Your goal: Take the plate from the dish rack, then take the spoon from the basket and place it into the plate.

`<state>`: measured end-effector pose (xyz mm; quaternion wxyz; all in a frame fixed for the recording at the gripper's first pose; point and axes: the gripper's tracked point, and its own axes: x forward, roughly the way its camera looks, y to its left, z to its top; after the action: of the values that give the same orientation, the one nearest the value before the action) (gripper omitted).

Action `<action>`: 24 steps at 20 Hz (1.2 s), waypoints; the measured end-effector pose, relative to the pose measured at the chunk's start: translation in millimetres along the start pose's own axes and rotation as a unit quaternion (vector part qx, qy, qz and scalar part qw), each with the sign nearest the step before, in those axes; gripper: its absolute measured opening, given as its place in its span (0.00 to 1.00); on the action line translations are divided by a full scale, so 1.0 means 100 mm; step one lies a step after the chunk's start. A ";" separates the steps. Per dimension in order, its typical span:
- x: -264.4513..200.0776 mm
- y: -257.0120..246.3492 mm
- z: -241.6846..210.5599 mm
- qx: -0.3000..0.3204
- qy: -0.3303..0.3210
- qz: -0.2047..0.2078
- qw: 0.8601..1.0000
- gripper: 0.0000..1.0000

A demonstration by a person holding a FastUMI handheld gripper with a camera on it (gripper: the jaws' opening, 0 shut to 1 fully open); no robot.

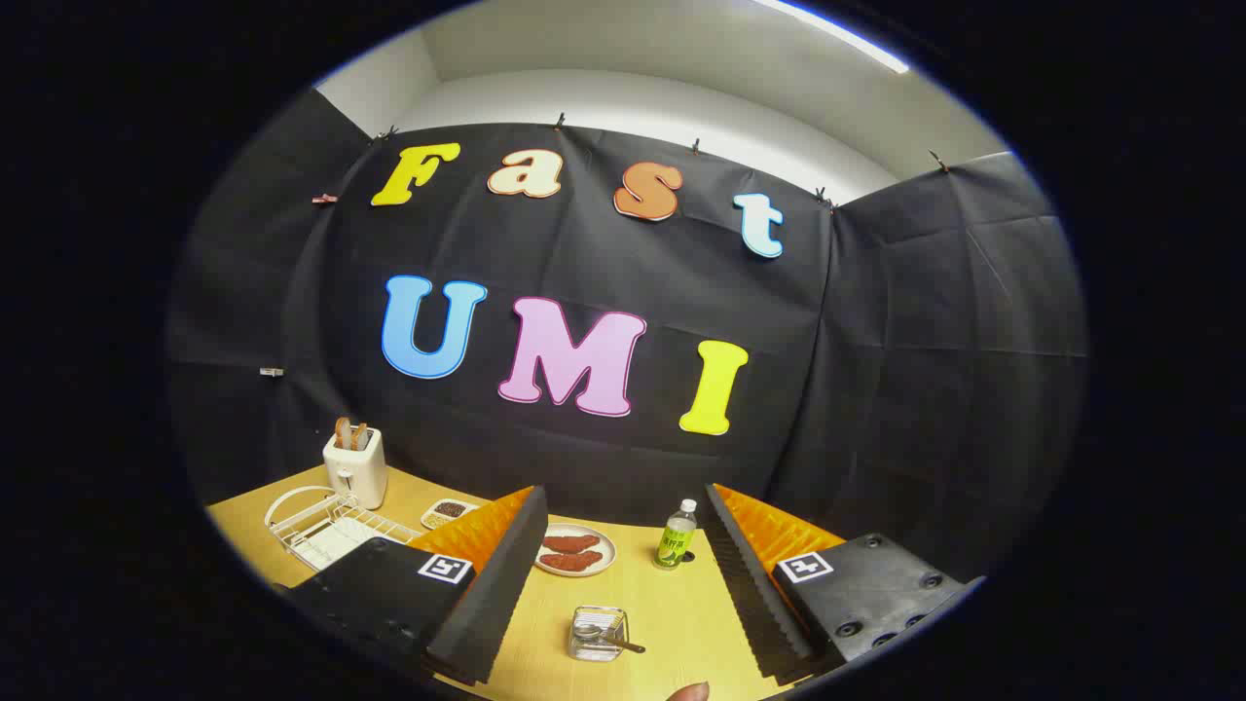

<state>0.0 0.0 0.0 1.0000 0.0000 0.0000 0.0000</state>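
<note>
Nothing done yet, by the look of it. Gripper [618,570] held high over the table [672,608], fingers spread wide, empty. Plate [292,506] apparently still standing in the rack [326,526], off to the left beyond the left finger, beside the toaster [354,467]. Spoon [599,633] still in the small basket [597,633], between the fingers and just ahead. Second plate with food [574,550] and a bottle [676,535] further out. Remaining: pull plate, set down, fetch spoon, drop in plate.
</note>
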 end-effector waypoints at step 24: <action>0.09 0.80 -0.26 0.048 0.101 0.071 0.991 0.98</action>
<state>9.0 79.9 -25.8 0.9912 0.0480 0.1008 0.0709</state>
